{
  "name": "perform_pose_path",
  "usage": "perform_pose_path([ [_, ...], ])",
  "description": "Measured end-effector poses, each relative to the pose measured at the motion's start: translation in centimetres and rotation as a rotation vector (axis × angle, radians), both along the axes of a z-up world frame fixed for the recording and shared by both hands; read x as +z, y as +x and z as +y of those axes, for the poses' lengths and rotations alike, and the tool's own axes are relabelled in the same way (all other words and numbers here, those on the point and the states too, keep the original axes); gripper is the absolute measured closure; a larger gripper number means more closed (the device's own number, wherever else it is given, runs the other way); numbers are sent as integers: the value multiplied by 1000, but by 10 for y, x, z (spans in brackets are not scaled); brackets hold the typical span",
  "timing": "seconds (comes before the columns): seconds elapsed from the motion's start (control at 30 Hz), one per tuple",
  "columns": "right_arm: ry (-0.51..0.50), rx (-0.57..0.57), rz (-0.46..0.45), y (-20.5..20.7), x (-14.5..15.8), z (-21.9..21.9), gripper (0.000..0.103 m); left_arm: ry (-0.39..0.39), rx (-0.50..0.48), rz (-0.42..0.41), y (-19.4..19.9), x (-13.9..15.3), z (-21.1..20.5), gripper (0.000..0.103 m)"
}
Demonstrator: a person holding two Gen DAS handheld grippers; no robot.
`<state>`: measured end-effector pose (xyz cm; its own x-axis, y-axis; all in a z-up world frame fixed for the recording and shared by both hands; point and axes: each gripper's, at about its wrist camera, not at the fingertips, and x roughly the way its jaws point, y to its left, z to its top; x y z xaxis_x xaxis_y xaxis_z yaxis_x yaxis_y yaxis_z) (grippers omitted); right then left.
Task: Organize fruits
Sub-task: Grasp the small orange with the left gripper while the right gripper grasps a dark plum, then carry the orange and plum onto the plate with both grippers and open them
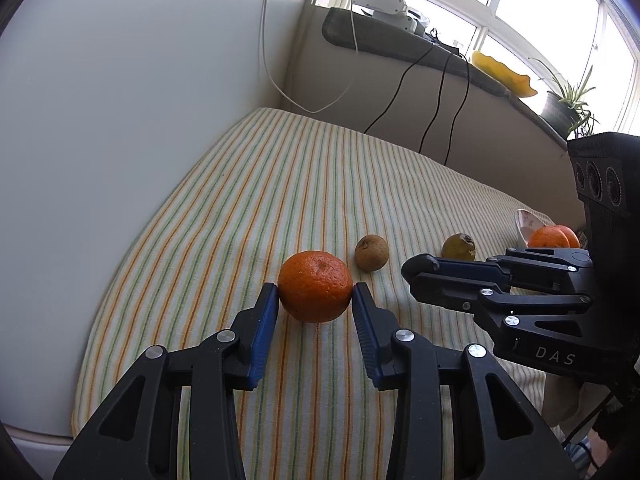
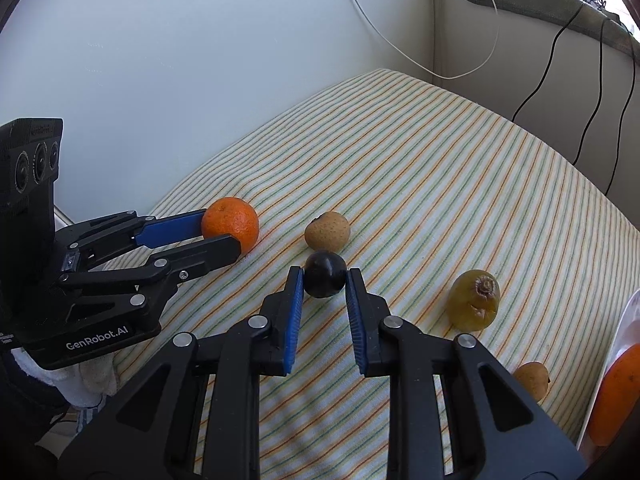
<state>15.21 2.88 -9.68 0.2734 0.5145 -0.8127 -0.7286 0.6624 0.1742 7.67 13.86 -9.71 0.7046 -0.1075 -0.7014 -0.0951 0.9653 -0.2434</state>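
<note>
We note a round orange mandarin with pitted skin (image 1: pixel 315 286) resting on the striped cream cloth with orange and green lines (image 1: pixel 280 184), set between the two blue pads of the left gripper (image 1: pixel 315 296). Both pads touch its sides, so the left gripper is pinching the mandarin; in the right wrist view the same fruit (image 2: pixel 231 224) sits at the tips of that gripper (image 2: pixel 222 236), still down on the cloth as far as we can tell.

The right gripper (image 2: pixel 323 280) has its jaws around a small dark purple round fruit (image 2: pixel 325 280) (a plum or grape, we cannot say which). The left pad touches it; the right pad is just beside it, and we cannot tell whether it is in contact.

Just beyond the dark fruit lies a brown speckled rounded fruit (image 2: pixel 327 231), close but apart from it. In the left view that brown fruit (image 1: pixel 371 253) sits just right of the mandarin. Further right is a wrinkled yellow-green fruit with a dried stem end (image 2: pixel 473 300), well apart from the dark one, and nearer the camera a small tan fruit (image 2: pixel 532 380) partly hidden behind the gripper's frame.

At the cloth's right edge a white dish (image 1: pixel 528 224) holds orange fruit (image 1: pixel 552 237).

Behind, black cables (image 1: pixel 436 92) hang from a window ledge (image 1: pixel 400 46), which carries a potted plant (image 1: pixel 568 104).
</note>
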Motion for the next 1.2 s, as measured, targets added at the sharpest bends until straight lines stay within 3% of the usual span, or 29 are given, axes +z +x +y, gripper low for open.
perform_pose_path([
  [0.27, 40, -35, -35, -14, 21, -33, 81, -8, -48, -37, -3, 16, -22, 67],
  [0.53, 75, -111, -67, -27, 42, -93, 81, -22, -133, -69, -1, 29, -60, 67],
  [0.83, 100, -228, -97, -31, 60, -166, 81, -51, -253, -81, 10, 39, -117, 67],
  [1.2, 89, -357, -112, -38, 62, -244, 81, -54, -410, -75, 26, 41, -197, 67],
])
